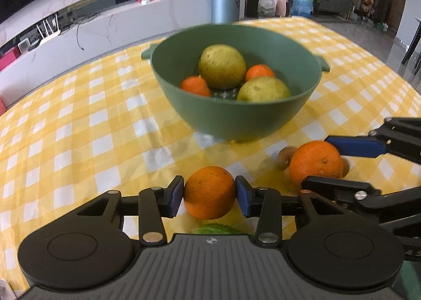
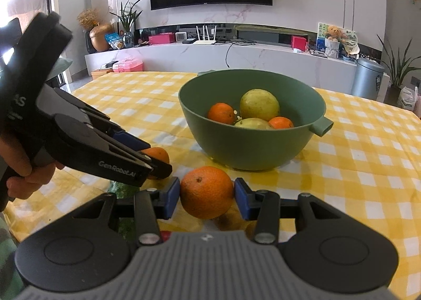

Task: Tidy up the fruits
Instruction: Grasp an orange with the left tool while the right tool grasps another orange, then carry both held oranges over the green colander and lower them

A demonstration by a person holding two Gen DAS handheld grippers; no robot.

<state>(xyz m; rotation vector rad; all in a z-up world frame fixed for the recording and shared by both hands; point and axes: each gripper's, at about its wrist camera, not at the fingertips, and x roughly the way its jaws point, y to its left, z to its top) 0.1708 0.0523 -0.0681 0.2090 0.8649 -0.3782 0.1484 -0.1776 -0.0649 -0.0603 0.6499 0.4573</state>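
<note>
- A yellow-and-white checked tablecloth [image 1: 79, 126] covers the whole table, and everything sits on it.
- The green bowl [image 1: 236, 115] with small side handles stands near the middle of the table, just beyond both grippers.
- Inside the bowl lie two yellow-green pears [image 1: 221, 66], one behind the other, with two small oranges [image 1: 195, 85] tucked either side of them.
- The left gripper [image 1: 209, 192] has its blue pads pressed on either side of an orange [image 1: 209, 192], pinching it just in front of the bowl; I cannot tell whether the fruit is touching the cloth.
- The right gripper [image 2: 207, 192] pinches a second orange [image 2: 207, 191] the same way, pads against both its sides, close beside the left one and nearer the bowl's right handle.
- A brown kiwi [image 1: 285, 157] rests on the cloth just behind the right gripper's orange.
- Something green [image 1: 218, 229] peeks out below the left gripper's orange, too hidden to name.
</note>
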